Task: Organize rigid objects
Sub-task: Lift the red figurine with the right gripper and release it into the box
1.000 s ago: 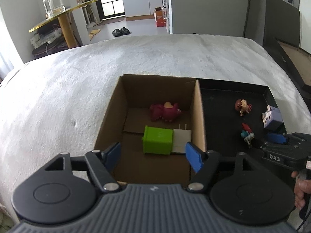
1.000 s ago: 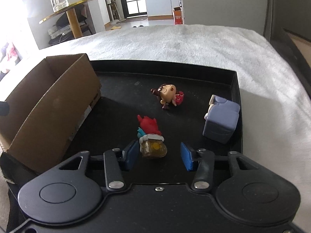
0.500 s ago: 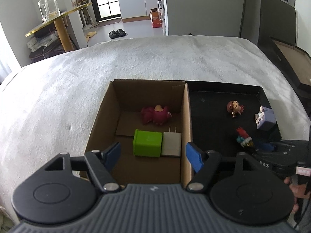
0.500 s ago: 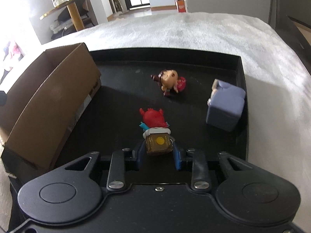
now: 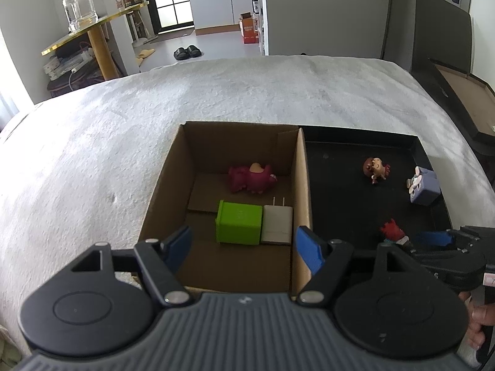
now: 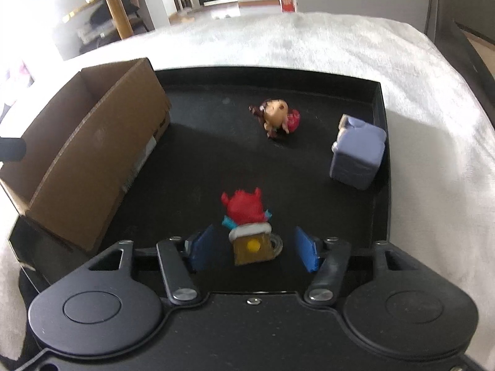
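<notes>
Two grippers over a white-covered surface, each seen from its own wrist. Left gripper (image 5: pixel 243 245), low centre of the left view, spread wide and empty, above the near edge of the box (image 5: pixel 301 185). In the box: pink toy (image 5: pixel 252 179) toward the back, green block (image 5: pixel 238 222) in the middle, white plug (image 5: pixel 277 224) touching the block's right side (prongs pointing to the far wall). Right of the box, touching it, a black tray (image 5: pixel 355 145).

Right gripper (image 6: pixel 252 249), low centre of the right view, opening, pads clear of the red figure (image 6: pixel 249 225) between them; small gap on each side. Red figure lying on the tray (image 6: pixel 379 105) floor, brown mug-shaped base toward the camera, red hair pointing away. Brown-haired doll (image 6: pixel 277 117) on its side, upper centre of the tray. Purple cube (image 6: pixel 359 153) by the right wall, well apart from the doll. Box (image 6: pixel 102 151) at the left of the frame, standing on the tray's left part.

Right gripper (image 5: pixel 433 238) also at lower right of the left view, beside the red figure (image 5: pixel 393 232), with part of a hand (image 5: pixel 479 321) at the frame edge.
</notes>
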`<state>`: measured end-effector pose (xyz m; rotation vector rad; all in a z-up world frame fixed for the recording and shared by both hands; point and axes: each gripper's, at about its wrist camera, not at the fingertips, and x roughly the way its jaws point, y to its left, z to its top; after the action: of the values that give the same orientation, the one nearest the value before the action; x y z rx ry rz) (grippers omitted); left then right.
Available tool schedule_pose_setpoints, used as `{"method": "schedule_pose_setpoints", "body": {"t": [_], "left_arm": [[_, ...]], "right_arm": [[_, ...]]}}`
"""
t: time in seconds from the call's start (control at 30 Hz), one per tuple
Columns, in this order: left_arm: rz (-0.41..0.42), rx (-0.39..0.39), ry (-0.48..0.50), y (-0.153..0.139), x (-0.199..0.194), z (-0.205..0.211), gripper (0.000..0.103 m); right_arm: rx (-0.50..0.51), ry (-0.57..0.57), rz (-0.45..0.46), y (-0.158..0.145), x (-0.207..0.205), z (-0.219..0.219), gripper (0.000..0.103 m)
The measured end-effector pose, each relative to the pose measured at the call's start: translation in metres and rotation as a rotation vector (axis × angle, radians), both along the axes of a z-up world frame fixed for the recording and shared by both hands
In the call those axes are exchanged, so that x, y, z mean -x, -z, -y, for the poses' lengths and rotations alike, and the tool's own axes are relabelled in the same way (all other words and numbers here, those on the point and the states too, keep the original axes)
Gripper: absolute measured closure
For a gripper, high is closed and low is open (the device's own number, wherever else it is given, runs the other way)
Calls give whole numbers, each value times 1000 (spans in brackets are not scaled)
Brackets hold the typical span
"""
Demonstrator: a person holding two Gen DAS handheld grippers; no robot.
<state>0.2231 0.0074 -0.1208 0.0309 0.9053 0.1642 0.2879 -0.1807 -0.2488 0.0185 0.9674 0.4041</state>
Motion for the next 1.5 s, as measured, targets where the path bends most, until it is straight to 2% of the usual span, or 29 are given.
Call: {"method": "schedule_pose_setpoints", "body": {"t": [0.17,0.63,0.67,0.7,0.77,0.93,1.07,1.3,1.5], "left_arm": [[-9,6,-9,5,-1,-6,30],[-20,43,-39,11,-1,-26,30],[-18,47,-40,11,0,-27,30],[-16,51,-39,11,0,-29,30],[-9,50,-37,13,0,-33,30],[-3,62,-82,16,3,-44,30],[5,74,-76,11,5,-46,30],[23,93,-70,7,4,-50,30],[24,115,-85,7,7,-59,30]], "right_arm": [[-45,19,-2,4,-6,4,44],[99,-102,107,12,-1,-25,46],[122,-111,124,13,-1,-27,53],[142,-118,136,13,-1,-30,64],[176,-129,149,13,0,-33,64],[185,-101,172,4,3,-31,64],[181,-77,179,-10,3,-28,64],[163,-63,258,-38,6,-31,65],[178,-83,286,-52,8,-42,65]]}}
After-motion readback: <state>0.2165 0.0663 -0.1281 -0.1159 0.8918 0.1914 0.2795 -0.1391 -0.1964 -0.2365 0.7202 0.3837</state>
